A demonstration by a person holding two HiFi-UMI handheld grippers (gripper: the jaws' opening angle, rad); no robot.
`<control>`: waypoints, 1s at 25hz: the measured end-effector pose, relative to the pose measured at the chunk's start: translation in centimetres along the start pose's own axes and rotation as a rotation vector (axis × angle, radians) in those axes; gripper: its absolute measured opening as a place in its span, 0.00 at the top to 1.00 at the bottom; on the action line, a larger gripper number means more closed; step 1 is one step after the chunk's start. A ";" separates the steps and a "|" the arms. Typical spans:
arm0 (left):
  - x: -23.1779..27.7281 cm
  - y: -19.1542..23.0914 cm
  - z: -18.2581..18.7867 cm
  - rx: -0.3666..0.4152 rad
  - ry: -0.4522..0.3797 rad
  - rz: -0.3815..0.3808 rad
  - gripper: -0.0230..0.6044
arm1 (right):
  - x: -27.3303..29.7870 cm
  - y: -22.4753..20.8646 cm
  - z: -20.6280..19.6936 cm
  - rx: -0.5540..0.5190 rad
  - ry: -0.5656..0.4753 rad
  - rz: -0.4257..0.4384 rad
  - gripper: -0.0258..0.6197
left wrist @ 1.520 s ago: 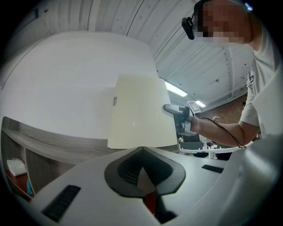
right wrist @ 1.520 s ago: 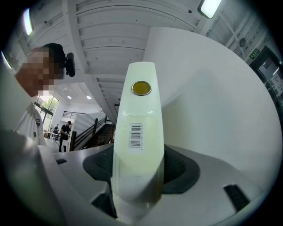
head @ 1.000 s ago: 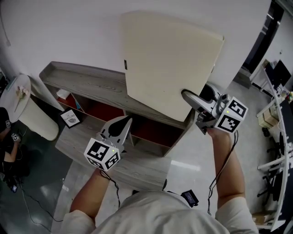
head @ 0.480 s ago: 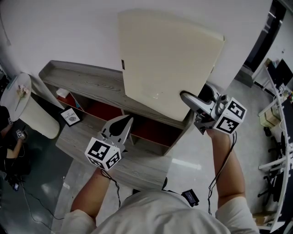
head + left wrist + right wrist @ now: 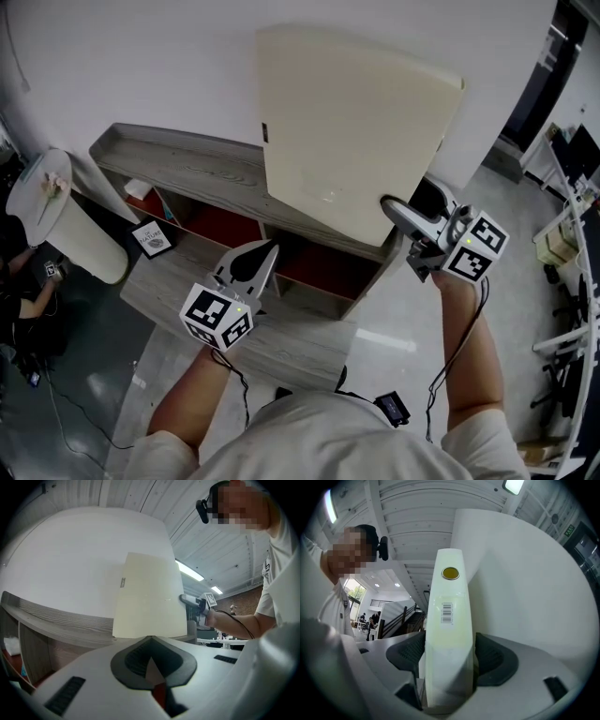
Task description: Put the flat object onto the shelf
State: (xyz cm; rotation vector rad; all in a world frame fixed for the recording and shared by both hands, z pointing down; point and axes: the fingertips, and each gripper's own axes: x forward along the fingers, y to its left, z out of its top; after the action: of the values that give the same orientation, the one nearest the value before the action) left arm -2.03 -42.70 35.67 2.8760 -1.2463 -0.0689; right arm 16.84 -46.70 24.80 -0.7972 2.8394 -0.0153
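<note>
Board (image 5: 356, 131) stands upright on the shelf (image 5: 187, 169) at frame centre, against the wall; right gripper (image 5: 392, 208) jaws have just been opening, slack around its edge, so withdraw straight back; left gripper (image 5: 270, 247) closed, empty.

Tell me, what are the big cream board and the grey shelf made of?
The large cream flat board looks like smooth plastic or coated foam: it is plain and slightly glossy, with a rounded edge and a barcode sticker. The long grey shelf looks like matte wood-grain laminate, judging by its streaky grain lines.
</note>
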 end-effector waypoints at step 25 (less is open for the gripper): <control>-8.2 -1.6 -0.8 0.024 0.018 -0.073 0.94 | -5.7 8.6 -4.3 -0.109 0.079 -0.317 0.48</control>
State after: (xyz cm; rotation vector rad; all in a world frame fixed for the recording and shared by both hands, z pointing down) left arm -6.42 -35.63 36.78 2.9352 -1.1467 -0.0282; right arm 16.34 -36.59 29.48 -1.2894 2.7730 0.0639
